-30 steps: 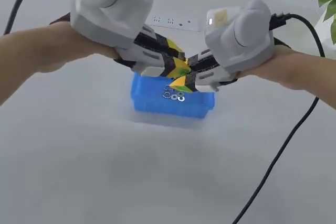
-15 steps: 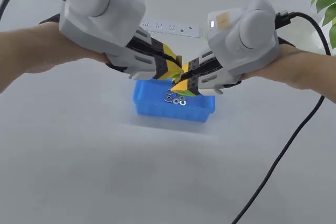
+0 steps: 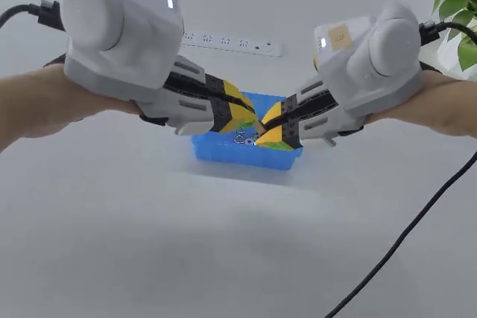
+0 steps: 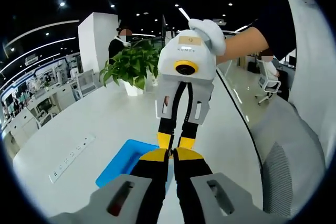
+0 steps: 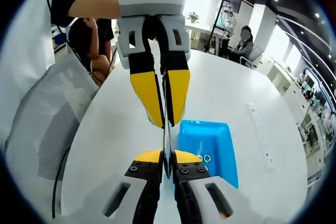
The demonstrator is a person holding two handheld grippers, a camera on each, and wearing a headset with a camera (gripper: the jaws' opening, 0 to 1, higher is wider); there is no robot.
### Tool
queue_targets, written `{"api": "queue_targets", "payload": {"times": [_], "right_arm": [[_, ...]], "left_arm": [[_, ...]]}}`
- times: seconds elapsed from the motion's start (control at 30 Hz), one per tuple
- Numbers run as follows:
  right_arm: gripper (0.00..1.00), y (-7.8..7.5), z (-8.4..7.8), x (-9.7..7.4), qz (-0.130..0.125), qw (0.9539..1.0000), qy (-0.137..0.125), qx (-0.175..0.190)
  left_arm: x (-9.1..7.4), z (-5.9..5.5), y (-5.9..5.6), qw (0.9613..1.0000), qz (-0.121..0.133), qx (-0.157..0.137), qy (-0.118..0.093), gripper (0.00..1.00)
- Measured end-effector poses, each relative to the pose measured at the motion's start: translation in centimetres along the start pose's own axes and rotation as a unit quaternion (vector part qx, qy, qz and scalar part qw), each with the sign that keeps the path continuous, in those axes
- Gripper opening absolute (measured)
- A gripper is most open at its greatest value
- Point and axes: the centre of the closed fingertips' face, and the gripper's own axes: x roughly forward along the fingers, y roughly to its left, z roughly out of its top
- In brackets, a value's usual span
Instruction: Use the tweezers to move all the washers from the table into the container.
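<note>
Meeting tip to tip just above the container [image 3: 223, 151], the left gripper [image 3: 250, 118] and right gripper [image 3: 267, 133] are found sharing one tool. In the right gripper view the tweezers [image 5: 166, 148] appear as a thin metal strip rising out of that gripper's own jaws, which are pressed together on it. The strip runs on between the yellow jaws of the left gripper, which also appear drawn in on it with only a slit between them. The left gripper view shows its jaws together, nose to nose with the opposite pair above the container. Judgement: the two-handed hold is for control, one gripper steadying the slender tool while the other bears on it, since a single pair of flat jaws could let it swivel. The washers [image 3: 244, 139], a small cluster of rings, lie flat inside the container, directly under the meeting tips. The tool is held above the container, presumably so that anything released drops within its walls. Every washer made out lies inside the container, which stands on the table [image 3: 223, 251], so the task is judged at or near completion.
</note>
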Motion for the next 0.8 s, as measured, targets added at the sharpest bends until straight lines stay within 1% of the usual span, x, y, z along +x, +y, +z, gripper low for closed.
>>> {"api": "queue_targets", "payload": {"times": [0.03,0.13,0.23,0.37,0.4,0.43,0.47,0.5,0.53,0.6,0.7,0.73,0.8], "right_arm": [[0.08,0.1,-0.1,-0.1,0.000,1.0000,0.000,0.002],[0.08,0.7,-0.2,-0.4,0.001,1.0000,0.001,0.005],[0.08,1.5,-0.1,-0.6,0.003,1.0000,0.005,0.003],[0.08,1.8,-0.3,-0.6,0.005,0.9999,0.008,0.004],[0.08,2.0,-0.3,-0.6,0.006,0.9999,0.009,0.004],[0.08,2.1,-0.3,-0.5,0.006,0.9999,0.010,0.004],[0.08,2.3,-0.4,-0.5,0.009,0.9999,0.012,0.003],[0.08,2.5,-0.5,-0.4,0.012,0.9998,0.014,0.003],[0.08,2.8,-0.6,-0.3,0.017,0.9997,0.019,0.002],[0.08,3.1,-0.8,-0.1,0.021,0.9995,0.022,0.002],[0.08,3.3,-1.5,0.6,0.024,0.9993,0.027,0.007],[0.08,3.4,-2.1,1.0,0.026,0.9992,0.029,0.009],[0.08,3.6,-2.5,1.6,0.030,0.9989,0.035,0.009]], "left_arm": [[0.0,0.0,-0.1,1.0000,0.000,-0.001,-0.004,0.08],[0.1,-0.3,-0.4,1.0000,-0.002,-0.004,-0.006,0.08],[0.2,-0.6,-0.7,0.9999,-0.009,0.003,-0.004,0.08],[0.3,-1.0,-0.9,0.9997,-0.018,0.014,0.001,0.08],[0.3,-1.2,-1.0,0.9995,-0.021,0.022,0.005,0.08],[0.4,-1.5,-1.2,0.9992,-0.024,0.031,0.009,0.08],[0.4,-1.9,-1.3,0.9977,-0.029,0.058,0.019,0.08],[0.4,-2.1,-1.3,0.9973,-0.030,0.062,0.023,0.08],[0.5,-2.6,-1.5,0.9964,-0.035,0.070,0.033,0.08],[0.7,-3.5,-1.8,0.9957,-0.041,0.068,0.047,0.08],[1.1,-4.5,-1.8,0.9956,-0.043,0.065,0.053,0.09],[1.3,-5.0,-1.8,0.9956,-0.046,0.058,0.057,0.09],[1.6,-5.7,-1.8,0.9950,-0.049,0.058,0.064,0.08]]}}
